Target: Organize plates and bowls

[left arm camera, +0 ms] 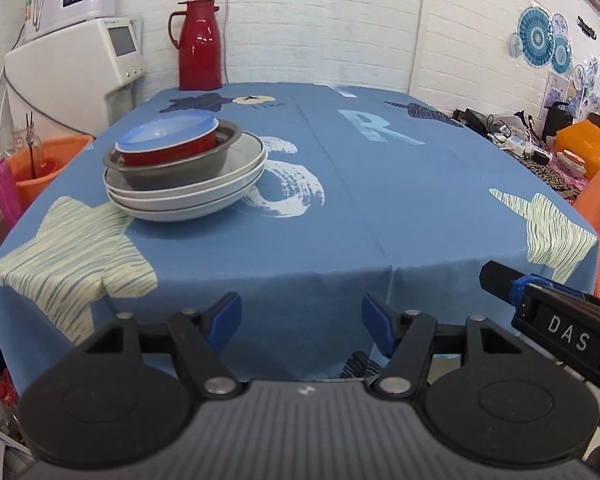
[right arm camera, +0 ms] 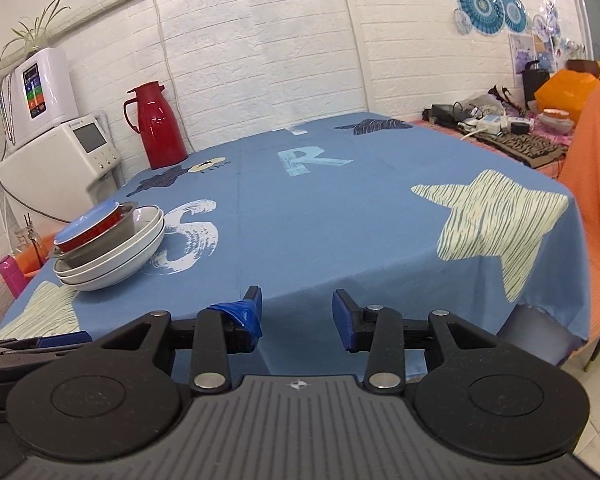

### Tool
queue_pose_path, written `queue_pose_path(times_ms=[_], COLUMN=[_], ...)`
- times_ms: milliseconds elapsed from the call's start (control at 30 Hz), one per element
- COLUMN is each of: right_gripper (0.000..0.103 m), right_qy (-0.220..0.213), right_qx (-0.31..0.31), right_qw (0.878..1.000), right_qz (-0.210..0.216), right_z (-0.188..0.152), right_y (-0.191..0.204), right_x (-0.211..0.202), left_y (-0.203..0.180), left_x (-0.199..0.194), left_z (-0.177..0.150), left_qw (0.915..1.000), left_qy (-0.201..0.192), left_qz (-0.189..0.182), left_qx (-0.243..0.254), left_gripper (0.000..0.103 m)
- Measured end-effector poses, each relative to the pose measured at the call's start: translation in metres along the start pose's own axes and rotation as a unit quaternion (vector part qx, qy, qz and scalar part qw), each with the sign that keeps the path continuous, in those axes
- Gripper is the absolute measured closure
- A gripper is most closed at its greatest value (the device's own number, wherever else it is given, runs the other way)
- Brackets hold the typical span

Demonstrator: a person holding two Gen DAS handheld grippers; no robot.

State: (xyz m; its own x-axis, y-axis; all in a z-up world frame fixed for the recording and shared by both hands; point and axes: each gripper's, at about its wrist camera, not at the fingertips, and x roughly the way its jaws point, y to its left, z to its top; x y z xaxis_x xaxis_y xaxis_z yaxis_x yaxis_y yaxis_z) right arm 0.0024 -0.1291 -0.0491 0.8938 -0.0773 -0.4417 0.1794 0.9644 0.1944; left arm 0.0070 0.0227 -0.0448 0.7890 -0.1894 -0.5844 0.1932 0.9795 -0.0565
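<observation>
On the near left of the blue tablecloth (left arm camera: 340, 208): sitting stacked, white plates (left arm camera: 188, 196), grey bowl (left arm camera: 180, 162), blue-lidded red bowl (left arm camera: 168, 144) topmost. Off the near edge, well apart from that stack: hovering with fingers spread and empty, left gripper (left arm camera: 302, 326) and right gripper (right arm camera: 298, 314).

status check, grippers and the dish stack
Left gripper open, empty, short of the table. Right gripper open, empty. Dish stack nested on the tablecloth, untouched. Nothing in the way.
</observation>
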Motion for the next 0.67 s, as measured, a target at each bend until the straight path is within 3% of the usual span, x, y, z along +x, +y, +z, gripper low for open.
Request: queue_pose_path(times_ms=[200,667], right_gripper=[0.079,0.076], right_qy=[-0.002,0.0], right_qx=[-0.003,-0.011], right_qw=[1.0,1.0], right_qz=[0.004,0.006], right_z=[-0.001,-0.003], right_y=[0.004,0.01], right_x=[-0.003,-0.004], left_y=[-0.002,-0.007], left_x=[-0.001,-0.01], left_z=[-0.001,0.0], left_qw=[1.0,0.998], left_qy=[0.002,-0.041], left_qz=[-0.003,0.031], left_qx=[0.009,0.037], left_gripper=[0.038,0.038])
